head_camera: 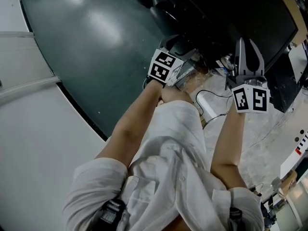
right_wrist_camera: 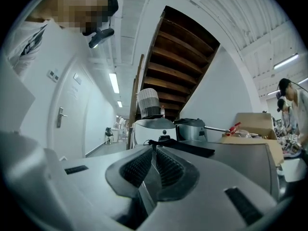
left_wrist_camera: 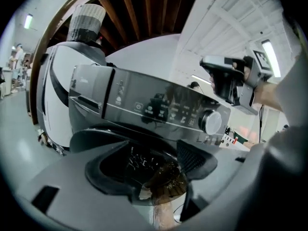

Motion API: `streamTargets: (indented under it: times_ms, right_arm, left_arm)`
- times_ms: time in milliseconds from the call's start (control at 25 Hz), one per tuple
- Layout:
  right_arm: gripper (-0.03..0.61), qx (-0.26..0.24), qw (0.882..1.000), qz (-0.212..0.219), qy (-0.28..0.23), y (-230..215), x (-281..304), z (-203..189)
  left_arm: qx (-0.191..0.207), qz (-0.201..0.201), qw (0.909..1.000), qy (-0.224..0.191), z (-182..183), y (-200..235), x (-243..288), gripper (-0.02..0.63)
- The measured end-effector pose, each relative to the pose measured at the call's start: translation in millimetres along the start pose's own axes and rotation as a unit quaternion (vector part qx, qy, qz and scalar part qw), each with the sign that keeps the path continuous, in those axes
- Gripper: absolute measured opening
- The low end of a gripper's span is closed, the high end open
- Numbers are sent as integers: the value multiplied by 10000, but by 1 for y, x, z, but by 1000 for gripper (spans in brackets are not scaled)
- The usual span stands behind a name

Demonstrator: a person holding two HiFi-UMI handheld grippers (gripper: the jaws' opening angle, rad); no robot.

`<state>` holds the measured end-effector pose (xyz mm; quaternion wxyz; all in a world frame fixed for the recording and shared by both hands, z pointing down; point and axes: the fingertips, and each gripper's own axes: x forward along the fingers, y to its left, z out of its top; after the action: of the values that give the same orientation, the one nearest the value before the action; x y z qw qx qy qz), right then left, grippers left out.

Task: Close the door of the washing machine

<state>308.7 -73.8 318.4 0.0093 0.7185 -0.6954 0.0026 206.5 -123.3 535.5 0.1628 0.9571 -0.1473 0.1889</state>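
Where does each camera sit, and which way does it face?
Head view: on the person's head, looking steeply down at both forearms, left gripper, right gripper.
Left gripper view: on the left gripper, facing the washing machine; open jaws show.
Right gripper view: on the right gripper, facing a staircase; shut jaws show.
Shared: head and left gripper views show the right gripper.

The left gripper [left_wrist_camera: 154, 167] has its two jaws wide apart at the bottom. Between them sits the shiny, see-through glass of the door [left_wrist_camera: 166, 179]. It is hard to tell if the pads squeeze it. Just behind is the washing machine [left_wrist_camera: 144, 105], with a row of buttons and a round silver knob [left_wrist_camera: 211, 121] on its dark panel. Up on the right, a hand [left_wrist_camera: 251, 78] holds the right gripper [left_wrist_camera: 211, 76]. Brown wooden stairs [left_wrist_camera: 144, 13] go up above
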Motion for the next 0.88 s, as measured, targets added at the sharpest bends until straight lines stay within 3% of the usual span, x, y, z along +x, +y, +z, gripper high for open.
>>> streamTargets:
  times_ms: [200, 440, 640, 880]
  right_arm:
    - [35, -49, 9999, 106, -17, 13, -11, 10]
    - [35, -76, 9996, 252, -52, 27, -25, 21]
    - [35, -73, 9993, 354, -137, 41, -40, 38]
    - [35, -90, 9979, 538, -344, 57, -52, 64]
  left_arm:
    - [-165, 397, 9978, -500, 34, 31, -60, 293]
    - [11, 905, 9904, -1041, 77, 56, -149, 241]
    - [250, 1440, 9770, -1550, 114, 63, -228, 195]
    - [572, 2043, 9542, -2108, 156, 52, -307, 121]
